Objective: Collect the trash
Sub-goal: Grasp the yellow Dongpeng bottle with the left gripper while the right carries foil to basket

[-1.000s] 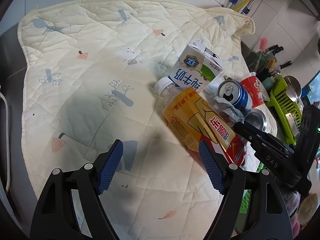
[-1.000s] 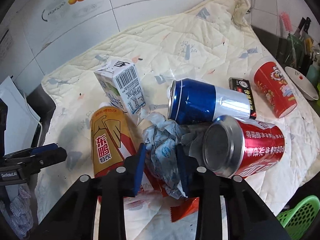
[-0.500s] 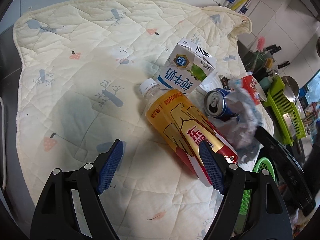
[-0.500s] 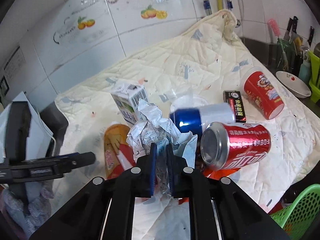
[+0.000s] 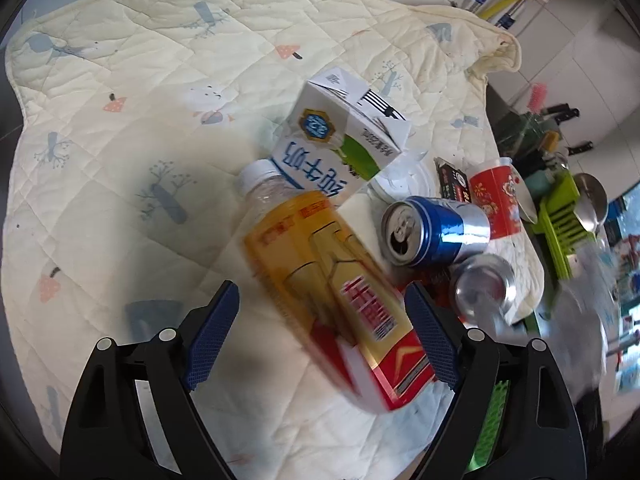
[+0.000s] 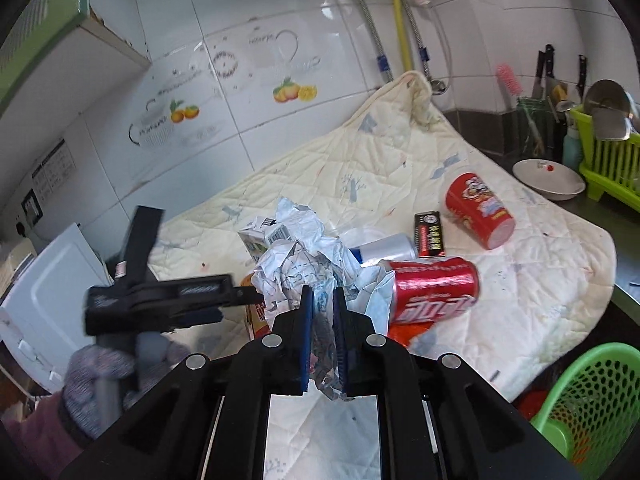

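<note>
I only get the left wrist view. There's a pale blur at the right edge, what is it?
Observer: Crumpled paper. The right tool is shut on it.
Operator: And the can showing me only its silver end?
Observer: A red cola can, on its side on the quilt, right beside the paper.
Operator: The green mesh at my bottom edge?
Observer: A green plastic basket, standing lower than the quilt's near edge, to the right of the right tool.
</note>
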